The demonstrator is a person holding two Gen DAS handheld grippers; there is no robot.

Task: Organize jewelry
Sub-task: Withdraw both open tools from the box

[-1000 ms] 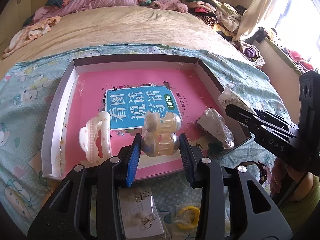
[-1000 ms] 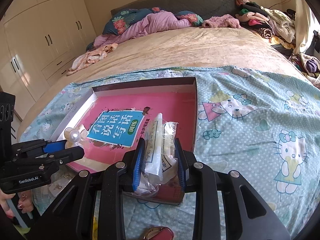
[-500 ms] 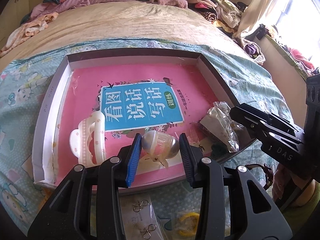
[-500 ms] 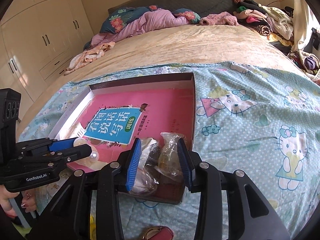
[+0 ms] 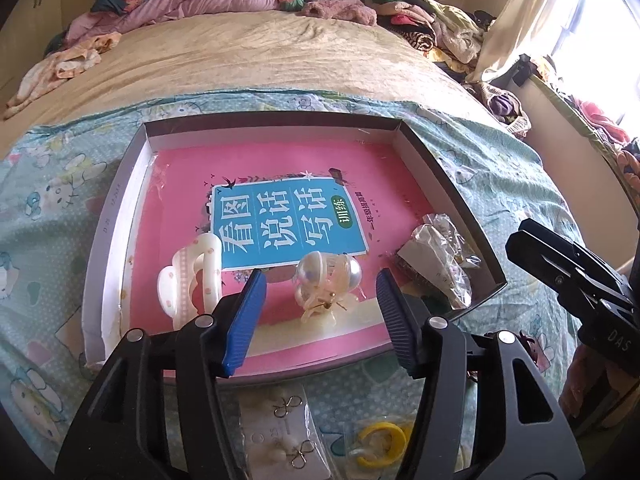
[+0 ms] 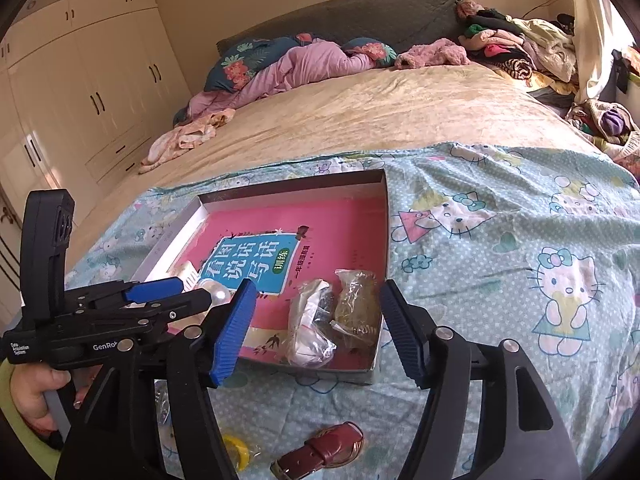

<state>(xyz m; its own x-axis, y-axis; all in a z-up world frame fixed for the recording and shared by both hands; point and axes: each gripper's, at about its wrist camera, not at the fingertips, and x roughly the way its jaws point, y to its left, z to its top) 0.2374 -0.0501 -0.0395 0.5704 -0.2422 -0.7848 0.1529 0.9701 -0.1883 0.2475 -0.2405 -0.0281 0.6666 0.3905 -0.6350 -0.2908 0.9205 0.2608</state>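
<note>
From the left wrist, the left gripper point(image 5: 320, 312) is opening, its fingers clear of the pearl hair clip point(image 5: 326, 286) lying between them in the box point(image 5: 448, 184), beside a white claw clip point(image 5: 192, 276); an earring card point(image 5: 280, 432) and yellow ring point(image 5: 380, 442) remain on the bed behind the fingers. From the right wrist, the right gripper point(image 6: 316, 328) is also opening, the bagged jewelry point(image 6: 312, 328) released between its fingers inside the box, while a red watch point(image 6: 320, 450) waits outside, so sorting looks partly done.

earring card point(image 5: 280, 436): bottom cut by frame | yellow ring point(image 5: 380, 440): partly behind hand-held gripper arm
</note>
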